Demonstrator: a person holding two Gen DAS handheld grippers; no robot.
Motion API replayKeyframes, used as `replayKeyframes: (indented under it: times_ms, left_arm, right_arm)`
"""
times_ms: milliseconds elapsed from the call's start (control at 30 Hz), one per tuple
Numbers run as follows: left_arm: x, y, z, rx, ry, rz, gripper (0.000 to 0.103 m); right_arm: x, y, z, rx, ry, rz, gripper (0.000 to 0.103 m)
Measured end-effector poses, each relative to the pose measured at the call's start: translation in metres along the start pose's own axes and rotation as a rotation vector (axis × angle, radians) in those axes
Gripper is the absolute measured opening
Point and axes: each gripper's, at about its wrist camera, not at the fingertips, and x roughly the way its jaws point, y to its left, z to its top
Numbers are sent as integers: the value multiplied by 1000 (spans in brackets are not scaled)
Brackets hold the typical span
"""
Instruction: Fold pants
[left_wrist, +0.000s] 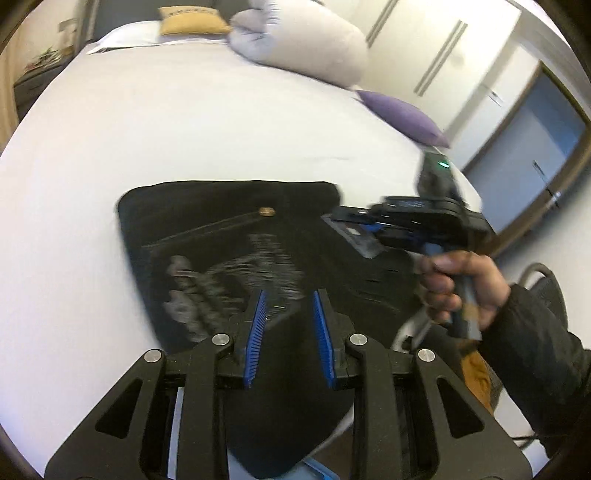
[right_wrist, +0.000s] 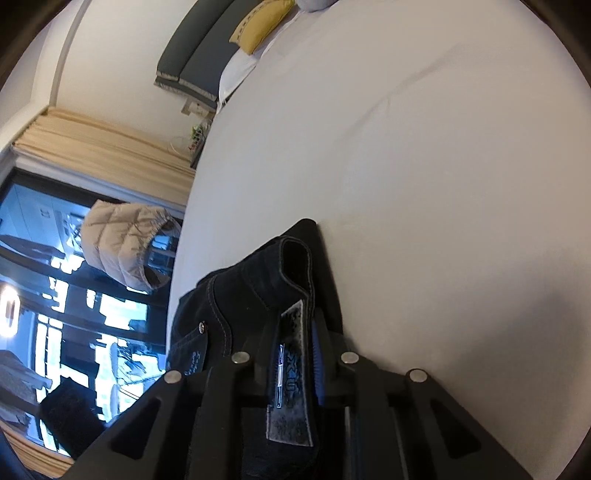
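Note:
Black pants (left_wrist: 229, 229) lie folded flat on the white bed (left_wrist: 184, 129), with a brass button showing near the middle. My left gripper (left_wrist: 290, 295) sits at their near edge, blue pads closed on a raised fold of the black cloth. My right gripper (left_wrist: 347, 221), held by a hand (left_wrist: 458, 280) in a dark sleeve, grips the waistband at the right, beside the grey label (left_wrist: 354, 236). In the right wrist view the right gripper (right_wrist: 299, 325) is shut on the pants (right_wrist: 251, 288), with the waistband loop and grey label (right_wrist: 290, 369) between its fingers.
A rolled grey duvet (left_wrist: 303, 44), a purple pillow (left_wrist: 402, 114) and a yellow cushion (left_wrist: 192, 22) lie at the bed's far end. A door (left_wrist: 524, 166) stands to the right. A beige puffer jacket (right_wrist: 122, 243) hangs before a dark window (right_wrist: 55, 277) beside the bed (right_wrist: 406, 184).

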Motion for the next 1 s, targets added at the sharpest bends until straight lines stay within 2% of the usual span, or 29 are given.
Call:
replayKeyframes:
  times_ms: [67, 100, 133, 167, 200, 233, 267, 300, 367, 467, 500, 533, 600, 700, 833, 1000]
  left_arm:
    - [0, 17, 7, -37, 3, 13, 25]
    - [-2, 23, 9, -52, -8, 8, 25]
    - [-4, 29, 13, -59, -28, 14, 25]
    - [-8, 35, 19, -59, -50, 29, 25]
    - [-10, 42, 25, -62, -65, 36, 25]
    - [-10, 50, 33, -69, -77, 37, 25]
    - [-8, 55, 39, -69, -83, 38, 25]
    - [-3, 60, 47, -59, -82, 42, 25]
    - [15, 66, 62, -26, -64, 53, 25]
    - [53, 81, 76, -6, 14, 62, 25]
    - [62, 86, 76, -15, 32, 56, 25]
    - [69, 90, 73, -25, 40, 52, 24]
    - [70, 94, 67, -26, 28, 38, 24]
    - [60, 93, 53, -10, 10, 22, 24]
    - [48, 80, 19, 26, -14, 19, 24]
    - [29, 46, -18, 191, -39, 41, 24]
  right_arm:
    - [-9, 0, -1, 35, -10, -15, 22]
    - [-17, 3, -2, 38, -31, -41, 29]
    - [-30, 10, -4, 19, -64, -104, 36]
    - [-42, 21, -6, -11, -91, -140, 36]
    - [-48, 26, -8, -25, -99, -117, 36]
    - [-55, 40, -12, -47, -93, -40, 36]
    - [-56, 48, -13, -68, -87, -15, 34]
    - [-55, 61, -17, -112, -69, 2, 27]
    - [-42, 77, -22, -169, -3, 18, 20]
    - [-8, 64, -27, -148, 99, -66, 15]
    - [2, 47, -29, -101, 126, -115, 6]
    - [7, 28, -30, -48, 130, -110, 0]
    - [4, 13, -35, -10, 98, -31, 0]
    - [1, 17, -42, -66, 76, -64, 0]
    - [1, 14, -45, -61, 59, -57, 0]
    - [-3, 22, -52, -54, 30, -61, 0]
